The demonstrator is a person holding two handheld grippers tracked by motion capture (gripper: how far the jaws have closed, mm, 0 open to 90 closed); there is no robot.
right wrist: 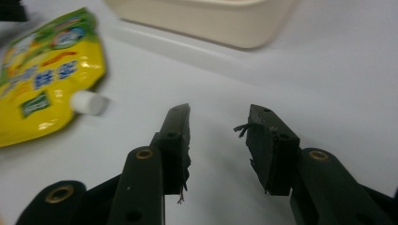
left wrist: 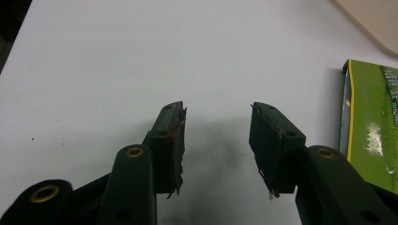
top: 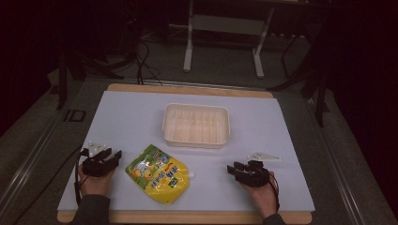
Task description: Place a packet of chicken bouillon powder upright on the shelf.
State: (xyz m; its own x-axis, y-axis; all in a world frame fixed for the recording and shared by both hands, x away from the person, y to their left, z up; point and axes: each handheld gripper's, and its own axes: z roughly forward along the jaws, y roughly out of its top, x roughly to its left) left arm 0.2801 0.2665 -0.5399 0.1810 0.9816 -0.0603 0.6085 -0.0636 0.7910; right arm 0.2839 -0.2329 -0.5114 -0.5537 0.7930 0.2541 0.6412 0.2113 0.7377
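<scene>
A yellow and green spouted pouch (top: 158, 173) lies flat on the white mat, its white cap (top: 191, 175) pointing right. Behind it stands an empty cream plastic tub (top: 196, 124). My left gripper (top: 111, 155) rests open on the mat just left of the pouch, whose green edge (left wrist: 371, 126) shows at the right of the left gripper view beside the open jaws (left wrist: 217, 126). My right gripper (top: 233, 167) is open on the mat to the right of the pouch; in its view the jaws (right wrist: 218, 124) face the pouch (right wrist: 42, 75), its cap (right wrist: 88, 102) and the tub (right wrist: 206, 18).
The white mat (top: 131, 112) covers a wooden table top (top: 187, 217). Past the far edge stand grey metal frame legs (top: 188, 42) and loose cables (top: 143, 61) on the floor. A person's hands hold both grippers near the front edge.
</scene>
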